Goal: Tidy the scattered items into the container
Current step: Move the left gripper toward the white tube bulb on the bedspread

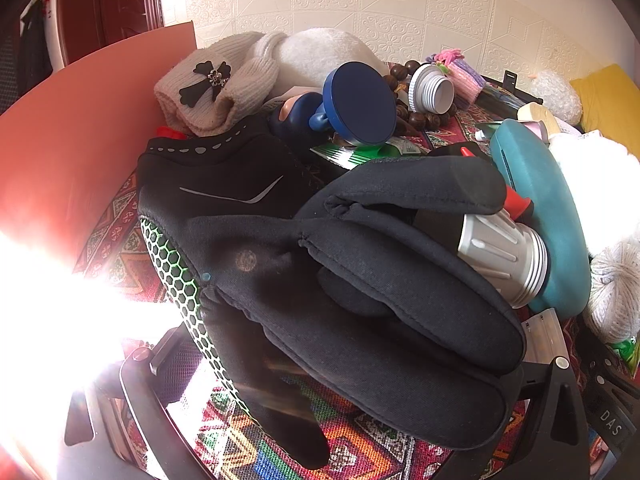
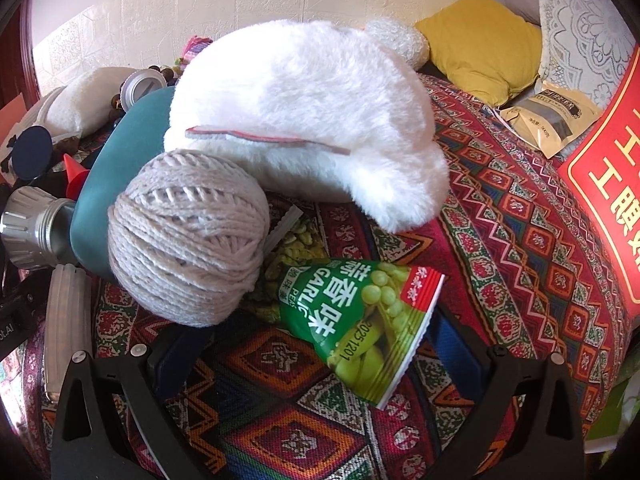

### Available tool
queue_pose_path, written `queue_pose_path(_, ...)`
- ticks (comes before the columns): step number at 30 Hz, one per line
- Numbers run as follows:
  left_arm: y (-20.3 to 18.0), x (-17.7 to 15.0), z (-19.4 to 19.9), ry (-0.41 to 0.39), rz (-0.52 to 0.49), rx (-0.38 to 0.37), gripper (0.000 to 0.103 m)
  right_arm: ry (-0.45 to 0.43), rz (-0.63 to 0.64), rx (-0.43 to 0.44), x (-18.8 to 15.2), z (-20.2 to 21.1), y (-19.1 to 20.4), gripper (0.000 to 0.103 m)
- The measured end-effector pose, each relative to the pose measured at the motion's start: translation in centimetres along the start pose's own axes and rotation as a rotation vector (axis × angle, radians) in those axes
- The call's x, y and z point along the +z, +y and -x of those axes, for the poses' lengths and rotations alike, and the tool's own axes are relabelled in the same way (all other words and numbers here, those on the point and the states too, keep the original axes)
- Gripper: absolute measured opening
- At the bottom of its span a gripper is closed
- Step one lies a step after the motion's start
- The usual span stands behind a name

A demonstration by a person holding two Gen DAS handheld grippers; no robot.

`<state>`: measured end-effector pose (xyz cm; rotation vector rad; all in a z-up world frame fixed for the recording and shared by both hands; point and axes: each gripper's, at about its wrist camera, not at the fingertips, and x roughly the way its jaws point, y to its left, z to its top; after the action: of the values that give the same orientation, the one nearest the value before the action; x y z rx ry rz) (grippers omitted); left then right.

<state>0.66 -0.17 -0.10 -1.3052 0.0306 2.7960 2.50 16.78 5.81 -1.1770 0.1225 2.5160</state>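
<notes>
Clutter piling up on patterned cloth (image 2: 500, 208), wall panels behind.
Counting one black glove (image 1: 360, 300) lying between wide-open left gripper (image 1: 340, 380), one yarn ball (image 2: 188, 240), one pea packet (image 2: 360, 320) lying between spread right gripper (image 2: 312, 392), one white plush (image 2: 304, 120), one yellow cushion (image 2: 480, 48); container not showing.

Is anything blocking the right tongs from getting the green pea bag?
Not really. The right tongs are open, and the green pea bag lies right ahead of them on the patterned cloth. Only the yarn ball sits on its far end, so it may roll.
</notes>
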Motion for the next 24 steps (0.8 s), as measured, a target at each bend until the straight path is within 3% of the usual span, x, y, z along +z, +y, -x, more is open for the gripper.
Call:
queue_pose_path(6, 0.4, 0.3, 0.1, 0.010, -0.001, -0.018, 0.103, 0.037, -0.004, 0.044, 0.6, -0.4, -0.8, 0.102)
queue_pose_path(12, 0.1, 0.0, 1.1, 0.072, -0.062, -0.083, 0.103, 0.151, 0.004, 0.074, 1.2, -0.4, -1.7, 0.102)
queue_pose_path(16, -0.4, -1.1, 1.7, 0.038, -0.057, -0.041, 0.103, 0.210, 0.047, 0.082, 1.1, -0.2, -1.8, 0.102)
queue_pose_path(24, -0.5, -1.9, 2.4, 0.033, -0.045, -0.029, 0.103, 0.183, 0.070, 0.097, -0.2, 0.2, -2.0, 0.102)
